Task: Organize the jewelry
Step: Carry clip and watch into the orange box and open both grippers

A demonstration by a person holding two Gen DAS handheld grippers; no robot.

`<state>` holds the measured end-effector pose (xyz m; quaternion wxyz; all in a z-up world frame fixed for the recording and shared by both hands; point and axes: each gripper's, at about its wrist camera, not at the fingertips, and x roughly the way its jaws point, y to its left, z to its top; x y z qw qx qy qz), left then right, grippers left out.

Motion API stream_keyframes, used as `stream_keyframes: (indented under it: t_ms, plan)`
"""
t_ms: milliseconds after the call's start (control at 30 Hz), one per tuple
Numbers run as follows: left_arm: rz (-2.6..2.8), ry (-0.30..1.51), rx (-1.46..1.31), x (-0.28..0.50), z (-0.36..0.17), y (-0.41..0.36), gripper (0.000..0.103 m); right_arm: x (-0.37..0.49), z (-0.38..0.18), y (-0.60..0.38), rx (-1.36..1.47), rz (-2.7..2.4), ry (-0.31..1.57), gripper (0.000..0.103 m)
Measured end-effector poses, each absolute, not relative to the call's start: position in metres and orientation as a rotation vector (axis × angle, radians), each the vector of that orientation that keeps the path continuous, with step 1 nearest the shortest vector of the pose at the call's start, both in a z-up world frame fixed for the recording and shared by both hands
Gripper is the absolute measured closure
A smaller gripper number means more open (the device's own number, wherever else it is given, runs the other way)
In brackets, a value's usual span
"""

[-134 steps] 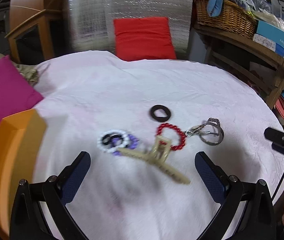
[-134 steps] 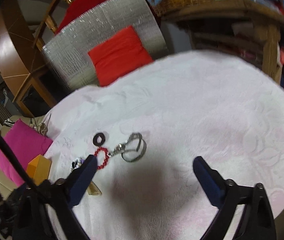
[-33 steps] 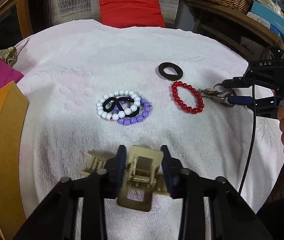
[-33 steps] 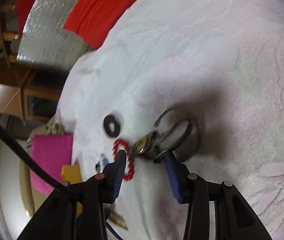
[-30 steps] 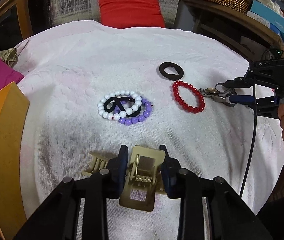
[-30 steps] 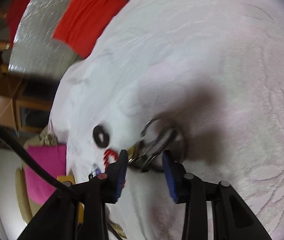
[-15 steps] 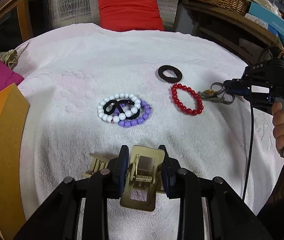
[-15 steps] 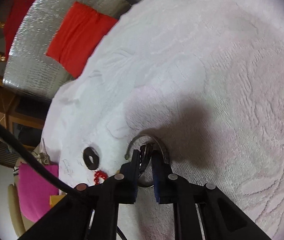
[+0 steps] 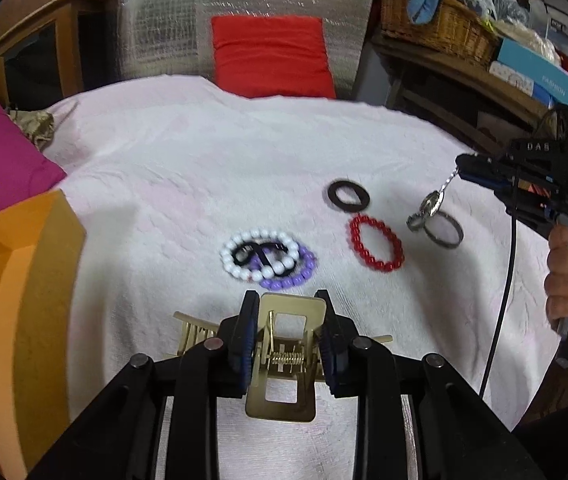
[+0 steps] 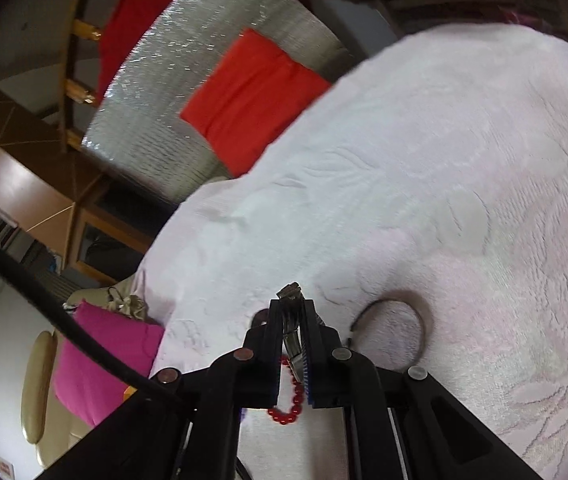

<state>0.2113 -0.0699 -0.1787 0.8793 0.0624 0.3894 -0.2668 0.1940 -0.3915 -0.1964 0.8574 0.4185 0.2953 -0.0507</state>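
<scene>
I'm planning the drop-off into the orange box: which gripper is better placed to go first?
Left, probably. The left gripper, shut on the gold hair claw, sits next to the orange box; the right gripper holds the metal keyring at the far side.

A gold hair claw clip (image 9: 281, 354) is sitting tilted between blue fingers (image 9: 243, 336). A metal keychain (image 9: 436, 216) is hanging above the white cloth. The red bead bracelet (image 9: 376, 244), black ring (image 9: 348, 196) and white and purple bracelets (image 9: 267, 260) are lying flat.

Glossy gold metal hair claw (image 9: 281, 354); shiny red plastic-looking beads (image 9: 376, 249); rough embossed white cloth (image 9: 203, 168); woven wicker basket (image 9: 436, 24).
</scene>
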Motion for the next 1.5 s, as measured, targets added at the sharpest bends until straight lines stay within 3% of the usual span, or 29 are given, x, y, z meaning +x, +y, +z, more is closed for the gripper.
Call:
stream_keyframes:
  t_ms: [400, 700, 1033, 1400, 1500]
  plan:
    - [-0.421, 0.656, 0.073, 0.204, -0.133, -0.006, 0.074, 0.192, -0.145, -0.322, 0.642, 0.024, 0.475, 0.094]
    - [-0.237, 0.655, 0.013, 0.205, -0.125, 0.071, 0.074, 0.219, -0.131, -0.228, 0.587, 0.246, 0.479, 0.094]
    - [0.043, 0.793, -0.055, 0.220, -0.150, 0.155, 0.074, 0.259, -0.148, -0.101, 0.577, 0.461, 0.581, 0.093]
    - [0.145, 0.978, 0.014, 0.234, -0.185, 0.159, 0.074, 0.294, -0.196, -0.037, 0.530, 0.489, 0.744, 0.093]
    - [0.163, 0.989, 0.016, 0.236, -0.188, 0.163, 0.073, 0.300, -0.205, -0.043, 0.562, 0.453, 0.789, 0.089]
